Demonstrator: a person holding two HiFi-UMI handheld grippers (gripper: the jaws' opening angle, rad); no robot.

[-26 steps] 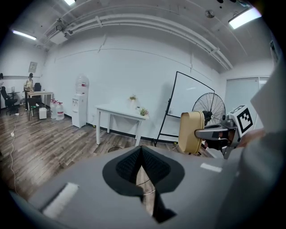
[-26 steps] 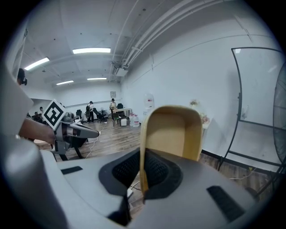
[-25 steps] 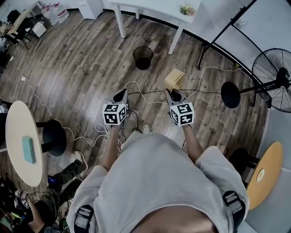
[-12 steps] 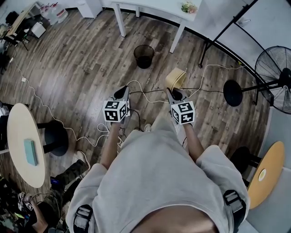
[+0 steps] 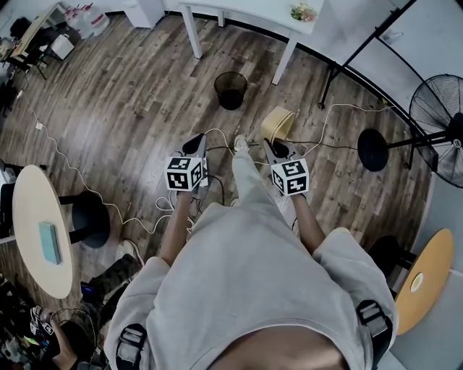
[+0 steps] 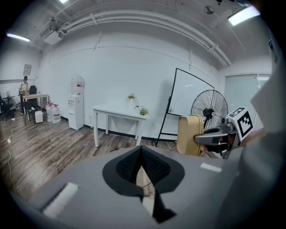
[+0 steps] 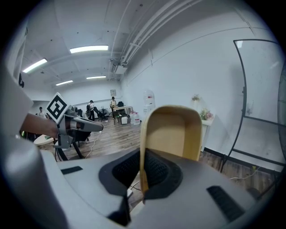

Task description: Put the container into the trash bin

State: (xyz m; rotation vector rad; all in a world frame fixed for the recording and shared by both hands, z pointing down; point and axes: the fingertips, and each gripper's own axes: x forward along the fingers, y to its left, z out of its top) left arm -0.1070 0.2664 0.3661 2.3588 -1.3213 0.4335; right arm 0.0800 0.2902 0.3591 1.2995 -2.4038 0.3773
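Halfway at best: grasped, not yet binned. Holding the container [image 5: 278,123] off the floor [image 5: 123,108] in the right gripper [image 5: 274,149], jaws pinched on one thin side wall, hollow inside turned toward that gripper's camera. Keeping the left gripper [image 5: 194,147] pressed together on nothing, alongside and apart. Left to do, judging from the layout: crossing to the bin [image 5: 231,90], well ahead near a table [image 5: 239,14] leg, then letting go above its opening. Looks like a tan, smooth, thin-walled tub with rounded corners and a squarish mouth, probably light, plastic or pulp, hard to say which. As for the bin: round, dark, open-topped, seemingly mesh. Underfoot, wood-grain planks.
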